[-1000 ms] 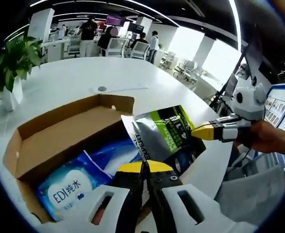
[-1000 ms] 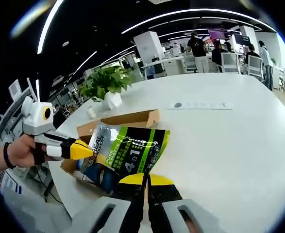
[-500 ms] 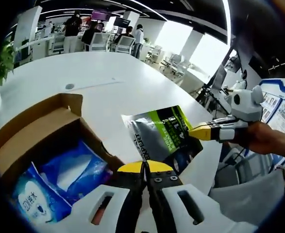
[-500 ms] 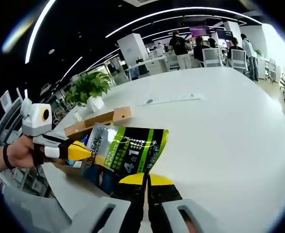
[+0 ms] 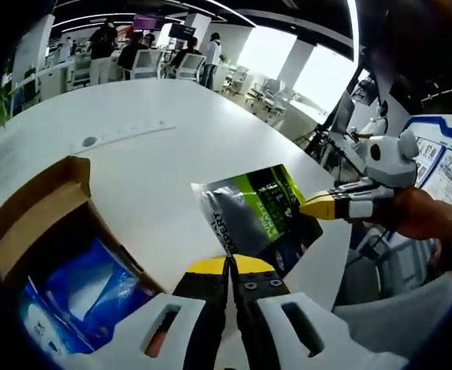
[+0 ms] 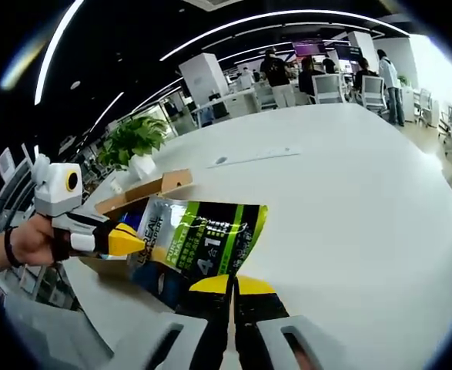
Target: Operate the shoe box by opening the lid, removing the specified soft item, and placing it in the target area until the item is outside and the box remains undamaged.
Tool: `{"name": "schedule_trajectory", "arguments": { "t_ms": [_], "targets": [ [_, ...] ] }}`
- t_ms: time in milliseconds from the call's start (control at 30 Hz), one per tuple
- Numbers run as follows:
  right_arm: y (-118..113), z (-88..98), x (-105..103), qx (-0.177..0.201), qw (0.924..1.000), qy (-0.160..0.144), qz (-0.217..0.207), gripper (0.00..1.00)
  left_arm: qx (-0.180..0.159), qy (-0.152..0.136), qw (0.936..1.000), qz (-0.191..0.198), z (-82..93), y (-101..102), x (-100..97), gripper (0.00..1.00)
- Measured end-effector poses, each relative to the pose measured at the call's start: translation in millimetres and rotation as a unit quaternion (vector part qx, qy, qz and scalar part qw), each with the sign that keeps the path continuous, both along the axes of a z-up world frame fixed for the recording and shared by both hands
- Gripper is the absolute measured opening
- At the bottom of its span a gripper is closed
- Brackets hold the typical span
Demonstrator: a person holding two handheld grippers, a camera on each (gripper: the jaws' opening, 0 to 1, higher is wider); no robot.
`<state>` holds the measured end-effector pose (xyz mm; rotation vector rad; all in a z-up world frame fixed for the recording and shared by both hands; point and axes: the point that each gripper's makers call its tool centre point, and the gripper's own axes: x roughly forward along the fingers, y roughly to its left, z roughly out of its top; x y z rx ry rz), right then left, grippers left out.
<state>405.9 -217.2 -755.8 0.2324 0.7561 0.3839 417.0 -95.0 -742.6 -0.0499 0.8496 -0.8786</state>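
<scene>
Here both tongs, left [image 5: 229, 266] and right [image 6: 231, 284], clamp the green-and-black pouch [image 5: 260, 212] stretched between them above the bench [image 5: 164, 166].

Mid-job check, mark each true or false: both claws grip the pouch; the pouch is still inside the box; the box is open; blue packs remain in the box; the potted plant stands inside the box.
1. Both claws grip the pouch. True: the left claw and right claw each pinch an edge of the green-and-silver pouch.
2. The pouch is inside the box. False: it is held above the white table, beside the cardboard box.
3. The box is open. True.
4. Blue packs remain in the box. True.
5. The potted plant stands inside the box. False: it stands on the table behind it.
</scene>
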Motion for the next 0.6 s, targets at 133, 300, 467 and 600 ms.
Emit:
{"name": "schedule_trajectory", "arguments": {
  "t_ms": [133, 300, 467, 600],
  "targets": [
    [-4.1, 1.6, 6.6, -0.003, 1.0000, 0.000, 0.004, 0.00, -0.003, -0.002, 1.0000, -0.004, 0.0, -6.6, 9.1, 0.00],
    [-7.9, -3.7, 21.6, -0.012, 0.9998, 0.007, 0.013, 0.00, 0.005, -0.005, 0.9999, -0.007, -6.0, -12.6, 21.3, 0.00],
    [-11.6, -17.0, 33.4, -0.011, 0.9996, 0.021, 0.019, 0.00, 0.008, 0.003, 1.0000, -0.001, -14.5, -14.5, 30.0, 0.00],
    [-11.1, -21.7, 36.6, -0.012, 0.9993, 0.027, 0.025, 0.00, 0.017, 0.006, 0.9998, 0.001, -23.5, -16.2, 36.8, 0.00]
  ]
}}
